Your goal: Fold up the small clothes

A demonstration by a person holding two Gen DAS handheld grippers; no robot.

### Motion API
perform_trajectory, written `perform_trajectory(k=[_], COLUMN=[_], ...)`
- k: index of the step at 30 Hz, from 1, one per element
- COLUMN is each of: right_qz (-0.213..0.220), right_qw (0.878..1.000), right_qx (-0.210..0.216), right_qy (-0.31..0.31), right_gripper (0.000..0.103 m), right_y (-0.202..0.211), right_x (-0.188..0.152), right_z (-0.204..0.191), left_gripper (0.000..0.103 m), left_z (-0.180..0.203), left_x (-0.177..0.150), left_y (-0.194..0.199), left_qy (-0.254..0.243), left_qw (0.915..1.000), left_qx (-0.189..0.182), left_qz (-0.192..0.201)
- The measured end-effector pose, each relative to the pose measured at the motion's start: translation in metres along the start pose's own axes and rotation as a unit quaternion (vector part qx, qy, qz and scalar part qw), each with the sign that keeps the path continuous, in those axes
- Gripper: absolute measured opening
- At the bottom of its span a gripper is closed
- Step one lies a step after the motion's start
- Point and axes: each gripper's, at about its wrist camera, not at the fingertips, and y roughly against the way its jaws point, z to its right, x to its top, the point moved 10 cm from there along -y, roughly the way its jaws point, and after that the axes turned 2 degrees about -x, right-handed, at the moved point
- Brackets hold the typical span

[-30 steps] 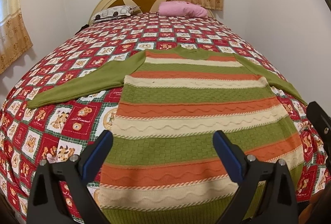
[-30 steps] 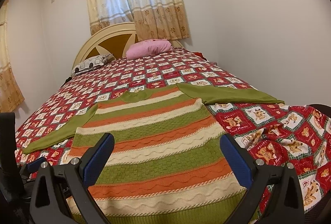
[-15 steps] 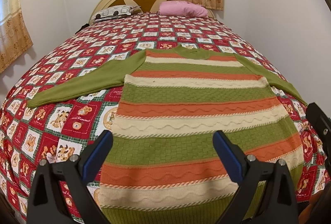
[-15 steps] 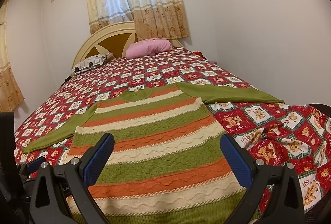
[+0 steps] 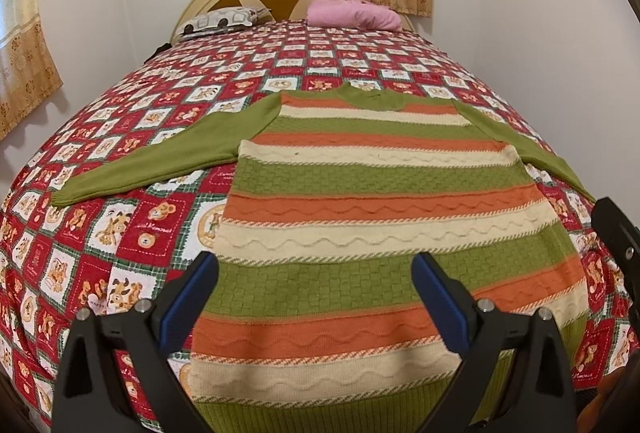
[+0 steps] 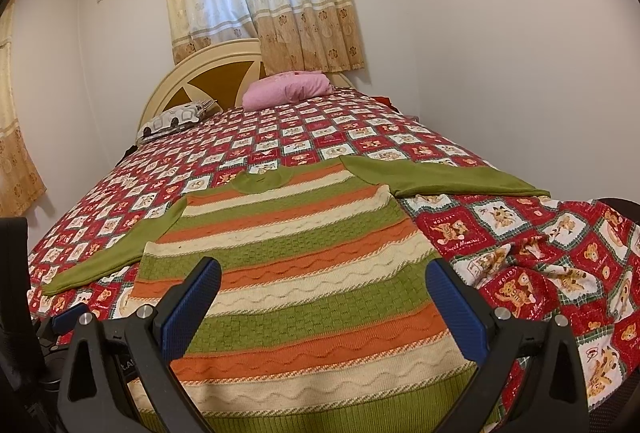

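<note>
A knit sweater (image 5: 360,193) with green, orange and cream stripes lies flat on the bed, hem toward me and both green sleeves spread out to the sides. It also shows in the right wrist view (image 6: 304,265). My left gripper (image 5: 316,297) hovers open and empty above the sweater's lower left part. My right gripper (image 6: 324,301) hovers open and empty above the lower hem area. Each gripper's blue pads stand wide apart.
The bed has a red patchwork bear quilt (image 5: 132,161). A pink pillow (image 5: 354,13) and a patterned pillow (image 5: 220,19) lie by the headboard (image 6: 208,73). A white wall (image 6: 500,53) runs along the bed's right side. The quilt is wrinkled at the near right (image 6: 552,273).
</note>
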Motion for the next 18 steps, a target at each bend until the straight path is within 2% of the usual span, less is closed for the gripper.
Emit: perform_trajectory(k=[12, 18], right_qz=[0.000, -0.006], right_qw=[1.000, 1.000], right_qx=[0.000, -0.009], right_qy=[0.003, 0.005], right_gripper=[0.102, 0.102], right_y=[-0.006, -0.023], right_x=[0.000, 0.007], right_z=[0.001, 0.007], left_gripper=[0.099, 0.099], left_z=[0.002, 0.001], left_x=[-0.002, 0.007], left_y=[-0.011, -0.026], left_qy=[-0.002, -0.012], left_qw=[1.0000, 0.9998], left_qx=[0.000, 0.007], left_qz=[-0.007, -0.012])
